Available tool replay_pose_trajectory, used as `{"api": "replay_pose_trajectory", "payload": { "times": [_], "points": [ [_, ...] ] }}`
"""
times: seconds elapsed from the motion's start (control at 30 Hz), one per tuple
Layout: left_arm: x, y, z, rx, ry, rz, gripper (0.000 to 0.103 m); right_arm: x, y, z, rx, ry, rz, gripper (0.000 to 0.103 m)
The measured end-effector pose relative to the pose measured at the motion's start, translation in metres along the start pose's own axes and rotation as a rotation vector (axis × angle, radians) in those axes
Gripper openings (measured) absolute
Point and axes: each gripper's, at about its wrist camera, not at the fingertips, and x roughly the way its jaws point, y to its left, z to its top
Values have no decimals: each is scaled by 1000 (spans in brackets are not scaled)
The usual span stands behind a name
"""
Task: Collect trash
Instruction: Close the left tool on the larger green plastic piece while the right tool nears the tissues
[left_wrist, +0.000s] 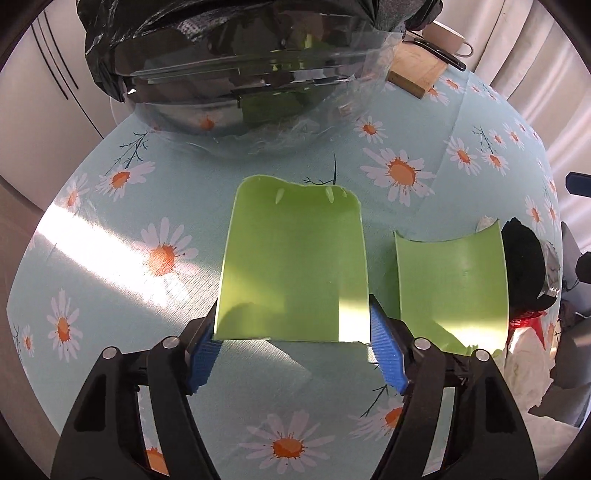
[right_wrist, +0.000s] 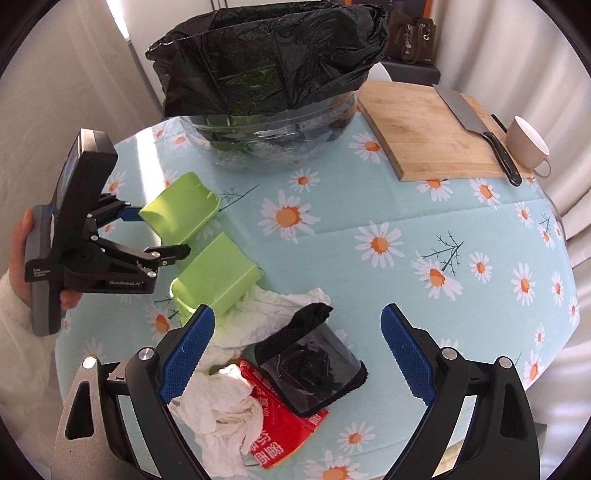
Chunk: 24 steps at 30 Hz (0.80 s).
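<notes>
My left gripper (left_wrist: 295, 354) points steeply down with its blue pads against the two long edges of a green card (left_wrist: 295, 266), whose near end sits between them. I judge that a grip just taken. The card's length runs straight ahead from me toward the bag-lined bowl (left_wrist: 229, 92) at the far edge of the tabletop (left_wrist: 110, 236). A second green card (left_wrist: 450, 280) lies just beside on the right. My right gripper (right_wrist: 297, 356) hangs wide open, empty, over the tissues (right_wrist: 225, 410) and red wrapper (right_wrist: 291, 428).
</notes>
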Motion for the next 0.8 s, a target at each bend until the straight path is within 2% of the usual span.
{"api": "replay_pose_trajectory", "payload": {
  "times": [0.13,0.63,0.8],
  "points": [
    [-2,10,-2,-7,-5,-57,67,8,16,6,-19,11,2,87],
    [-22,44,-37,-5,35,-5,66,48,58,20,-32,68,57,87],
    [-28,51,-52,-33,38,-16,66,56,66,22,-19,91,58,86]
  ]
}}
